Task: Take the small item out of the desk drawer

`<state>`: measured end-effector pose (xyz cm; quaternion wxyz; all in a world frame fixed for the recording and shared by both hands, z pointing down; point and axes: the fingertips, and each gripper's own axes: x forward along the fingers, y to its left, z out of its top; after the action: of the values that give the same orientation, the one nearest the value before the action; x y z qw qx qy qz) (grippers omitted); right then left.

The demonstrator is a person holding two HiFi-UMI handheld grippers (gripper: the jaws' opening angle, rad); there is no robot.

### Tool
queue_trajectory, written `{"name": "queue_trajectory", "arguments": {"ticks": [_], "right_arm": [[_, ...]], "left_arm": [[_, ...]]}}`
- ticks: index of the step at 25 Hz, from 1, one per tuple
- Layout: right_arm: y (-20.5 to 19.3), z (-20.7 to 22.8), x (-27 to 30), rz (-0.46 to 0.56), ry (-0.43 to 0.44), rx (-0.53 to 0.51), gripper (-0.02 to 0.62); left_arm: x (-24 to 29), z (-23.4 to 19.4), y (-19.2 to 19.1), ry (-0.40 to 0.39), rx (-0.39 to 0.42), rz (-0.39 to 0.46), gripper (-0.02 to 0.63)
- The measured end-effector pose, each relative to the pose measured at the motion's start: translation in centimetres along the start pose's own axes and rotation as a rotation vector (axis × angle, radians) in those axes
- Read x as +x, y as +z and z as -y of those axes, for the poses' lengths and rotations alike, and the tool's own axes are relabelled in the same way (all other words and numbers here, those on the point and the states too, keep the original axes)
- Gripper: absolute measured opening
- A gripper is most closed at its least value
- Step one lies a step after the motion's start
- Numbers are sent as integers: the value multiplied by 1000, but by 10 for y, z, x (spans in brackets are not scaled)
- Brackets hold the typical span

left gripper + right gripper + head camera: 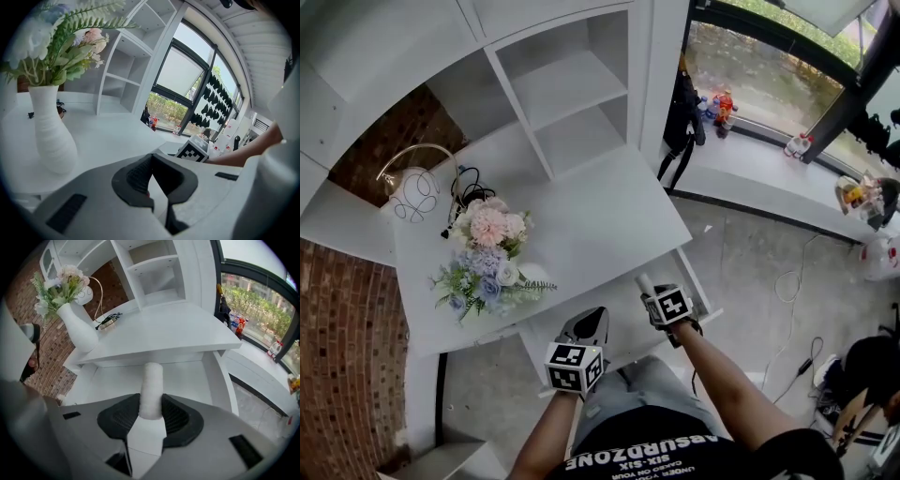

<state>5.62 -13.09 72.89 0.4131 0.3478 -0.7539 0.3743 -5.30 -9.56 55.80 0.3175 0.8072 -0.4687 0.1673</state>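
Right gripper view: hand-held gripper (pixel 151 405) clamps white cylinder (pixel 152 380).

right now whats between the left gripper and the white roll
Only the bare white floor of the open drawer, in the head view. The right gripper holds the white roll above it.

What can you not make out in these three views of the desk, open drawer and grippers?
Drawer front: head view, left gripper and right gripper cover it.
White roll lower end: right gripper view, sunk between the jaws.
Vase: head view, flowers hide it.
Windowsill figures: head view, too small.
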Motion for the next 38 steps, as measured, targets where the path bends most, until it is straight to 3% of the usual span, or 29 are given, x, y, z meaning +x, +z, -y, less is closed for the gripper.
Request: {"name": "queue_trajectory", "arguments": {"ticks": [20,38], "right_arm": [[-5,-41,-61,160,15,54,143],[6,-98,-141,396,47,7,143]], "left_arm": [[-29,14,-11,-18,21,17,6],[-66,24,-17,-17,19,72,6]]}}
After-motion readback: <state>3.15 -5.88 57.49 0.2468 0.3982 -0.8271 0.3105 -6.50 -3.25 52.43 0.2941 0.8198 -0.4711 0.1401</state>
